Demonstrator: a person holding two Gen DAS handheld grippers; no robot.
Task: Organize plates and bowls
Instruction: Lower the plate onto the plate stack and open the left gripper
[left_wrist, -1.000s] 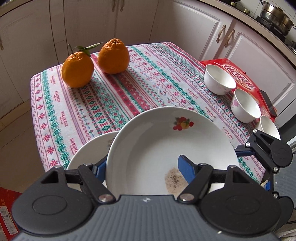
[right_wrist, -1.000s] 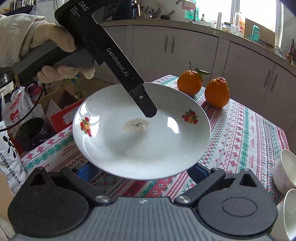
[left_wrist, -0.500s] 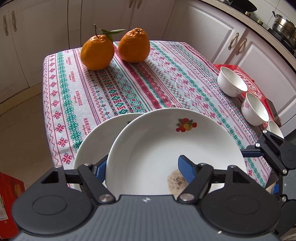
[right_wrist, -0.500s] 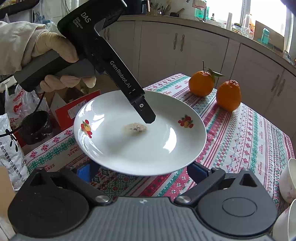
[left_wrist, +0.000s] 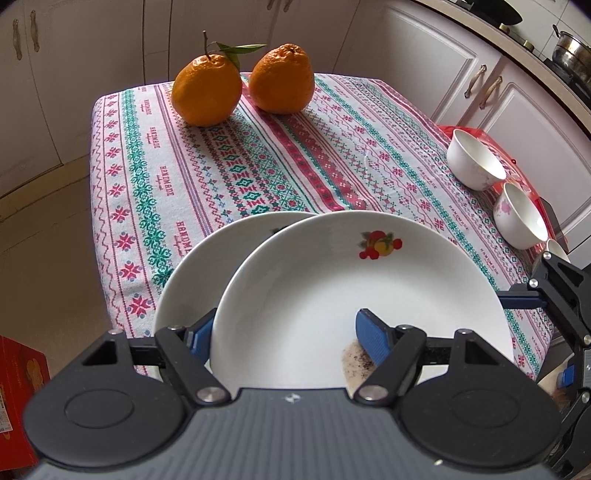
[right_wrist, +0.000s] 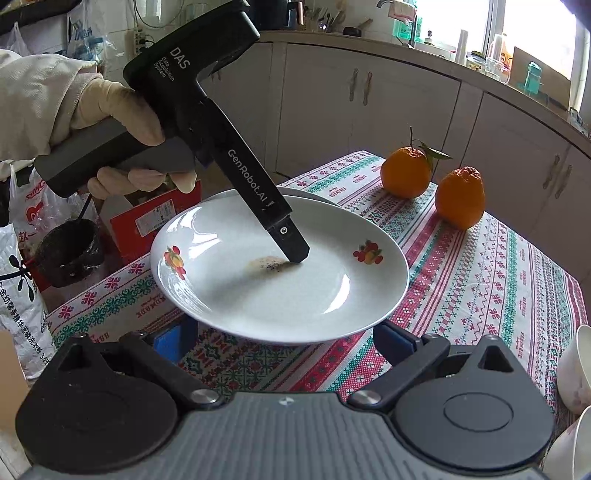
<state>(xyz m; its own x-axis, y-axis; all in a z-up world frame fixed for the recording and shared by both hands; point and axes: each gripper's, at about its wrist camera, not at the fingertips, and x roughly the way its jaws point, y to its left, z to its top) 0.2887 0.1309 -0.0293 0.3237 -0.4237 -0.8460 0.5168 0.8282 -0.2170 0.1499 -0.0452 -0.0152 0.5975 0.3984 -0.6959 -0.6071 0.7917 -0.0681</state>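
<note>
My left gripper (left_wrist: 284, 332) is shut on the rim of a white plate (left_wrist: 332, 280) with fruit prints and a brown stain, held above the table. One finger lies on top of the plate (right_wrist: 291, 243), the other under it. A second white plate (left_wrist: 207, 258) lies on the patterned tablecloth (left_wrist: 258, 162) under it, partly covered. My right gripper (right_wrist: 284, 336) is open and empty, its blue pads just below the held plate's near rim (right_wrist: 280, 295). Three white bowls (left_wrist: 474, 158) stand at the table's right edge.
Two oranges (left_wrist: 207, 92) sit at the far end of the table. A red packet (left_wrist: 517, 162) lies under the bowls. White cabinets (left_wrist: 424, 55) surround the table. A red box (right_wrist: 147, 221) and bags stand on the floor to the left.
The left gripper has carried the stained plate forward over the table, so more of the lower plate shows beside it. The right gripper has drawn back a little.
</note>
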